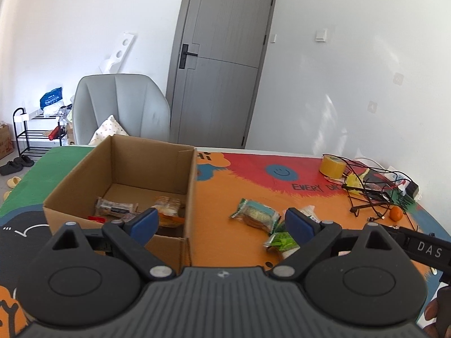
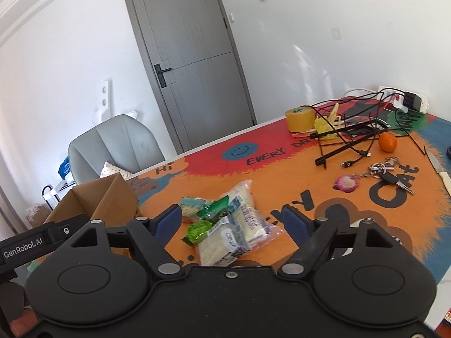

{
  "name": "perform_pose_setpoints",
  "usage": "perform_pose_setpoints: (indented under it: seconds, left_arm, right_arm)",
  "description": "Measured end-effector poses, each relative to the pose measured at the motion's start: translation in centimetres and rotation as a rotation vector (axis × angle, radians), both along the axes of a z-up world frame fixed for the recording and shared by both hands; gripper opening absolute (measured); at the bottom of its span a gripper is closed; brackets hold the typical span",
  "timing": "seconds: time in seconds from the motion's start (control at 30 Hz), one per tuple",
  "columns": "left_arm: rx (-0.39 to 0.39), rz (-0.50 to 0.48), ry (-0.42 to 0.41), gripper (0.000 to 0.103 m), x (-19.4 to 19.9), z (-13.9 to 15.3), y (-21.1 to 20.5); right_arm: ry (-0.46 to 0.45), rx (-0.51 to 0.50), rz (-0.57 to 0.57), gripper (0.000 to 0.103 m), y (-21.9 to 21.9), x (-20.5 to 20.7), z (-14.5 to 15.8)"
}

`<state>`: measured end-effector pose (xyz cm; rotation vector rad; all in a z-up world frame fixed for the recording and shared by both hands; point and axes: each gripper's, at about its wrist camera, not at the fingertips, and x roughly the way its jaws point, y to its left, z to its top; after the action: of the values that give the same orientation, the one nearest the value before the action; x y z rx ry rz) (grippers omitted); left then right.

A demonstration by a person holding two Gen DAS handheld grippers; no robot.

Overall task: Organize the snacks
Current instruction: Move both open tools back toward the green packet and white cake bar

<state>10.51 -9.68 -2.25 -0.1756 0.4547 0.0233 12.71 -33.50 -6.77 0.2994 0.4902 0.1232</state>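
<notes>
An open cardboard box (image 1: 180, 186) stands on the colourful mat and holds a few wrapped snacks (image 1: 166, 208). It also shows at the left of the right wrist view (image 2: 112, 197). A pile of wrapped snacks lies on the mat right of the box: a pale green cracker pack (image 1: 258, 211), green packets (image 2: 201, 229) and a large clear pack (image 2: 239, 225). My left gripper (image 1: 221, 221) is open and empty above the box's right wall. My right gripper (image 2: 232, 221) is open, its fingers on either side of the snack pile.
At the mat's far right lie a yellow tape roll (image 2: 299, 118), a black wire stand with cables (image 2: 349, 138), an orange (image 2: 387, 142), keys (image 2: 386, 174), a knife (image 2: 439, 169) and a power strip (image 2: 406, 101). A grey chair (image 1: 121, 107) stands behind the table.
</notes>
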Motion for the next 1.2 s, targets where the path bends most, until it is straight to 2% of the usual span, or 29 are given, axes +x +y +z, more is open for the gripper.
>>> perform_pose_setpoints:
  seconds: [0.2, 0.43, 0.53, 0.83, 1.03, 1.2]
  left_arm:
    - [-0.002, -0.036, 0.003, 0.095, 0.8, -0.4, -1.3]
    - [0.019, -0.070, 0.000, 0.094, 1.9, -1.2, -2.9]
    - [0.023, -0.088, 0.008, 0.093, 2.7, -1.6, -3.5]
    - [0.034, -0.106, 0.051, 0.077, 5.3, -3.2, -4.8]
    - [0.036, -0.111, 0.093, 0.071, 7.1, -4.3, -5.7]
    - [0.044, -0.110, 0.120, 0.070, 8.5, -4.9, -6.2]
  right_arm:
    - [0.016, 0.011, -0.010, 0.071, -1.0, 0.5, -0.8]
    - [0.038, 0.004, -0.018, 0.057, -1.7, 1.9, -1.8]
    - [0.050, 0.002, -0.019, 0.054, -1.9, 2.7, -2.4]
    - [0.091, 0.019, -0.004, 0.052, -2.3, 5.4, -4.2]
    - [0.116, 0.028, 0.019, 0.051, -2.2, 7.1, -5.1]
    - [0.133, 0.031, 0.048, 0.051, -1.9, 8.2, -5.6]
